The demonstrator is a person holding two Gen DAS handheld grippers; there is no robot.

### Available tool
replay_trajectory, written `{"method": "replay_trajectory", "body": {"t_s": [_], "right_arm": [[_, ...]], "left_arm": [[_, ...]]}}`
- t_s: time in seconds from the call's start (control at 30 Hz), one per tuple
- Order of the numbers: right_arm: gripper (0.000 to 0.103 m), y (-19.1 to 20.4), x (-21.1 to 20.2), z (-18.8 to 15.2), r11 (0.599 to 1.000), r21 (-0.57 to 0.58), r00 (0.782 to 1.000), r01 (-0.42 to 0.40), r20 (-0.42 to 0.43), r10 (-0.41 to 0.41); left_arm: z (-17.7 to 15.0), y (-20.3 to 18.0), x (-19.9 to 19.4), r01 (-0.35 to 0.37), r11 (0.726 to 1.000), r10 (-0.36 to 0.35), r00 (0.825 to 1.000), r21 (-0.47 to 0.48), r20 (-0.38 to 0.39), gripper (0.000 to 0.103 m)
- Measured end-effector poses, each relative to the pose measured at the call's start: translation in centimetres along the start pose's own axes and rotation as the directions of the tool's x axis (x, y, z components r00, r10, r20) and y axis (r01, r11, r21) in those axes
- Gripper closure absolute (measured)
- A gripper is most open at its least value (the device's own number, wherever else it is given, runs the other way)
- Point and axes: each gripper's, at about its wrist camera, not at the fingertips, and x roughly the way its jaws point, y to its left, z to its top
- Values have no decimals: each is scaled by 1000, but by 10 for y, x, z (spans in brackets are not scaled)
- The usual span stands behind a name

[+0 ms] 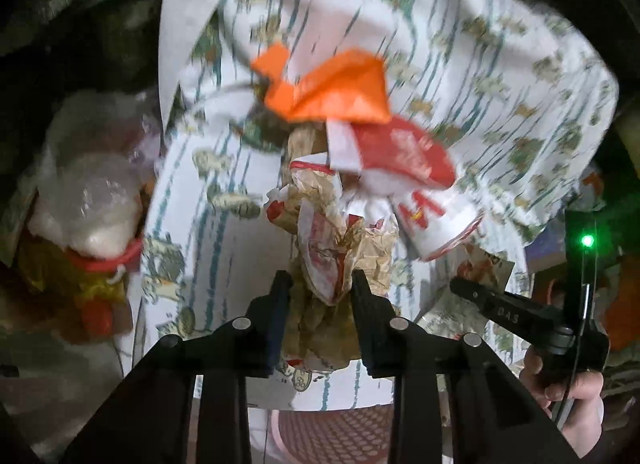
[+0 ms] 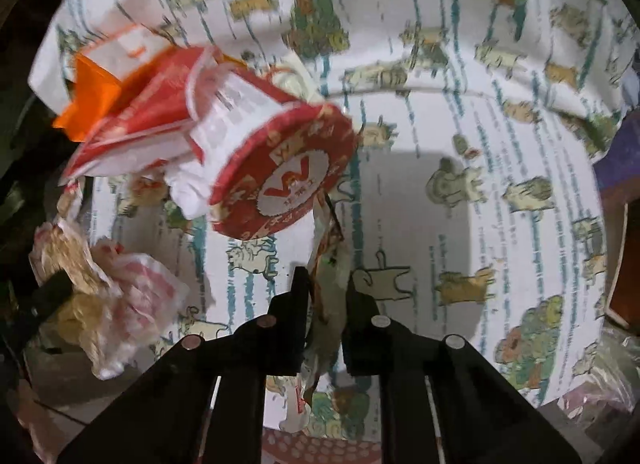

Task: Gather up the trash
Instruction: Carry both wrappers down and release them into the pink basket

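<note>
My left gripper (image 1: 320, 284) is shut on a crumpled brown and red food wrapper (image 1: 336, 248). Beyond it an orange paper (image 1: 340, 91), a red carton (image 1: 404, 155) and a red-and-white paper cup (image 1: 436, 219) are blurred over a white printed bag (image 1: 500, 63). My right gripper (image 2: 328, 288) is shut on a thin edge of printed paper (image 2: 330, 304). The cup (image 2: 280, 171) with the red carton (image 2: 140, 115) and orange paper (image 2: 90, 103) hangs just ahead of it, up and left. The wrapper (image 2: 108, 296) held by the left gripper shows at lower left.
The printed bag (image 2: 500, 123) fills most of both views, open like a lined bin. A clear plastic bag with a red tie (image 1: 92, 215) sits at left. The right gripper's body and the hand on it (image 1: 560, 328) show at right. A pink perforated basket (image 1: 336, 432) lies below.
</note>
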Motion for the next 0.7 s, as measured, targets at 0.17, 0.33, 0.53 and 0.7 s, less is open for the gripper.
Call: {"method": "replay_trajectory", "body": {"t_s": [0.17, 0.33, 0.53, 0.7], "right_arm": [[90, -10, -41, -10, 999, -8, 995, -39, 94, 39], [90, -19, -62, -19, 995, -87, 985, -44, 162, 58], [90, 24, -108, -43, 950, -294, 960, -103, 220, 172], [90, 51, -151, -81, 931, -348, 950, -109, 238, 200]], "left_arm": [[2, 2, -29, 96, 995, -96, 992, 0, 88, 71], [-4, 1, -49, 138, 990, -139, 983, 17, 117, 71], [-28, -5, -90, 98, 992, -114, 969, 82, 219, 71], [-61, -17, -140, 113, 986, -141, 960, 125, 241, 71]]}}
